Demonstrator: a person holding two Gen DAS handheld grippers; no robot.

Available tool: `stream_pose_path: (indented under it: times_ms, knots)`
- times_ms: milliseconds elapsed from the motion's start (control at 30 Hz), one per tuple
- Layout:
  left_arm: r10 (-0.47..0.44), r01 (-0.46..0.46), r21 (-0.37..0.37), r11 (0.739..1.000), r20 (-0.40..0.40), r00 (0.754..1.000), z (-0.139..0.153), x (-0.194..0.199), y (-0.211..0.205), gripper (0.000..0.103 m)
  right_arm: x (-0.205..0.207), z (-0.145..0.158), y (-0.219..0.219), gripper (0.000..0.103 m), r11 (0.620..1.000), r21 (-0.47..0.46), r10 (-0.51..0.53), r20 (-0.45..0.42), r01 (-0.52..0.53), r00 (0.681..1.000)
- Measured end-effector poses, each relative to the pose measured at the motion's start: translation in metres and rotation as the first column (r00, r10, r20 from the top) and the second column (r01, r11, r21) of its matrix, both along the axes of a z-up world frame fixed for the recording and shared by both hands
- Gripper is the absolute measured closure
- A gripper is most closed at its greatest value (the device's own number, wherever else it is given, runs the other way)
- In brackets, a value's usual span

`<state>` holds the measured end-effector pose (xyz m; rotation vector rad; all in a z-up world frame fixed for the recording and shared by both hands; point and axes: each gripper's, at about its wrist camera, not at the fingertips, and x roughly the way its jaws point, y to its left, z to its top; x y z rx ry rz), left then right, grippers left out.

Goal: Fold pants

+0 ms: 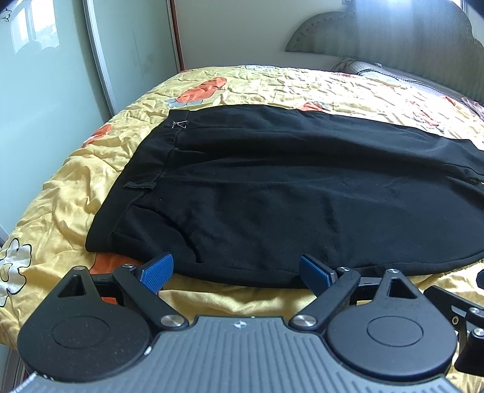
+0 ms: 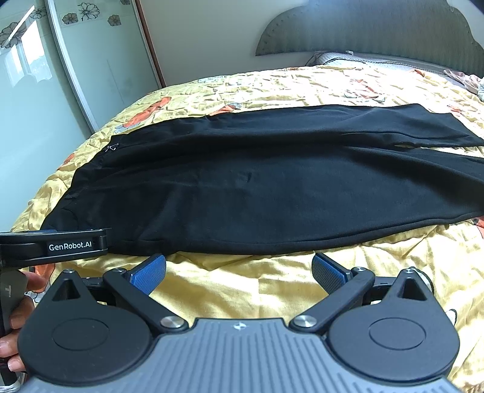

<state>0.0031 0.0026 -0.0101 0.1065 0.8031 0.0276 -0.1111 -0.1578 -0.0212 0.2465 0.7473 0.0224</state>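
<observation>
Gaping tools [image 1: 236, 273] [image 2: 239, 270] beside pants [image 1: 287, 187]

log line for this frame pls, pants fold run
stage: pre-grasp | pants: flat on bedspread, unfolded | left gripper: open, at near hem | right gripper: open, short of hem

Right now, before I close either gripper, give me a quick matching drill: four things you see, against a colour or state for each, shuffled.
Things:
1. pants
2. bedspread
3. left gripper
4. headboard

States:
A. yellow with orange flowers
B. open, at the pants' near edge
C. black, spread flat
D. grey-green, padded

Pairs: 1-C, 2-A, 3-B, 4-D
</observation>
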Motion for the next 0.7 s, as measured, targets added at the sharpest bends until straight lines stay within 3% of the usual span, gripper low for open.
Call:
stream_pose_path:
  times_ms: [700]
  knots:
    - [0.001,-0.001,0.013,1.0,-0.002,1.0,-0.0003,0.0011,0.0011,0.011,0.0017,-0.002,0.001,0.0,1.0,0.006,0.01,-0.001,-0.01,1.0]
